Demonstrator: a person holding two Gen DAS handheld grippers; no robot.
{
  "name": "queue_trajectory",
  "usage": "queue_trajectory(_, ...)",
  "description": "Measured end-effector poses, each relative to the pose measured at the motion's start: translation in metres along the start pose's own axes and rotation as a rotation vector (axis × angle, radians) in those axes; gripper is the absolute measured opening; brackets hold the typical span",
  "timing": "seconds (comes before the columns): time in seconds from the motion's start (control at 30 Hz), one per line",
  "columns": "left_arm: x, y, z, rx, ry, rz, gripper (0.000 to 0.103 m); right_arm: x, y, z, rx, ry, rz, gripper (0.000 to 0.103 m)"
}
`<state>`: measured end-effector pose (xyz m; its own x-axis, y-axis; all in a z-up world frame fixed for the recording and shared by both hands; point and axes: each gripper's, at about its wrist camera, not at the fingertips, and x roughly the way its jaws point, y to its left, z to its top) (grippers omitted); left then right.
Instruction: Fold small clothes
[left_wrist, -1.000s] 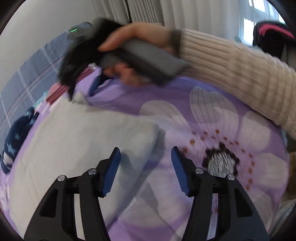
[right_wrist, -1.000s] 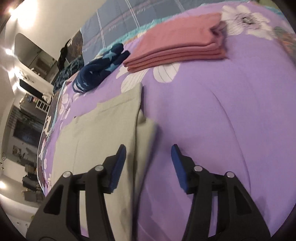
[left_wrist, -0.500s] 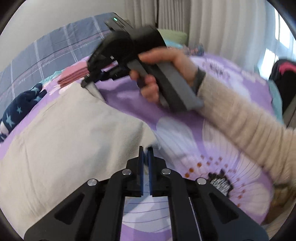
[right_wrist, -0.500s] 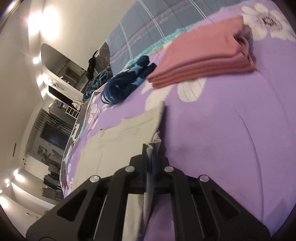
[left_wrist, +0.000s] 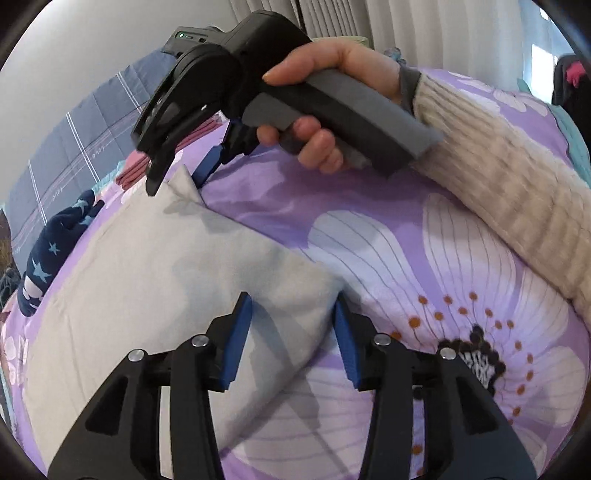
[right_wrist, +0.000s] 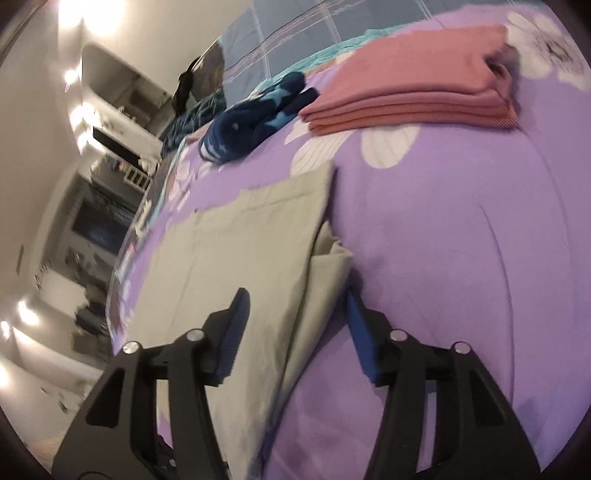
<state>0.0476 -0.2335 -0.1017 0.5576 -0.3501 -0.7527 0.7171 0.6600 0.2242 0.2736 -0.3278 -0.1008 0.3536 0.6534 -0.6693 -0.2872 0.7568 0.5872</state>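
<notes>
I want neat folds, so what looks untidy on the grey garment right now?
On the grey garment, a lower layer pokes out past the folded edge near the right gripper, so the layers aren't aligned.

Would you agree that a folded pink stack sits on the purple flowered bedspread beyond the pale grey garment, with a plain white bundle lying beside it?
Not quite: the bundle beside the folded pink stack is navy blue with pale star shapes, not plain white, as the right wrist view shows. The rest holds: both lie on the purple flowered bedspread beyond the pale grey garment.
</notes>
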Motion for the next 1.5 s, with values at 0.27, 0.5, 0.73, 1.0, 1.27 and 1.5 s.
queue_trajectory(0.27, -0.018, 0.033, 0.006, -0.186, -0.069, -0.200, 0.003, -0.019, -0.008, 0.002, 0.107, -0.152, -0.004, 0.002)
queue_trajectory(0.5, -0.008, 0.034, 0.003, -0.207, -0.056, -0.266, 0.003, -0.015, -0.001, 0.003, 0.047, -0.216, -0.108, 0.002)
queue_trajectory(0.73, -0.001, 0.034, 0.003, -0.208, -0.035, -0.288, 0.003, -0.015, -0.024, 0.006, 0.122, -0.232, -0.094, 0.002)
queue_trajectory(1.0, -0.001, 0.017, -0.004, -0.161, -0.005, -0.303, 0.004, -0.019, -0.040, 0.004, 0.183, -0.264, -0.118, 0.002)
queue_trajectory(1.27, -0.049, 0.034, -0.043, -0.158, -0.061, -0.201, 0.033, -0.054, 0.009, -0.016, 0.077, -0.269, -0.027, 0.003)
queue_trajectory(1.5, -0.093, 0.110, -0.115, -0.328, -0.070, 0.075, 0.045, -0.044, 0.092, -0.128, -0.179, -0.075, -0.151, 0.011)
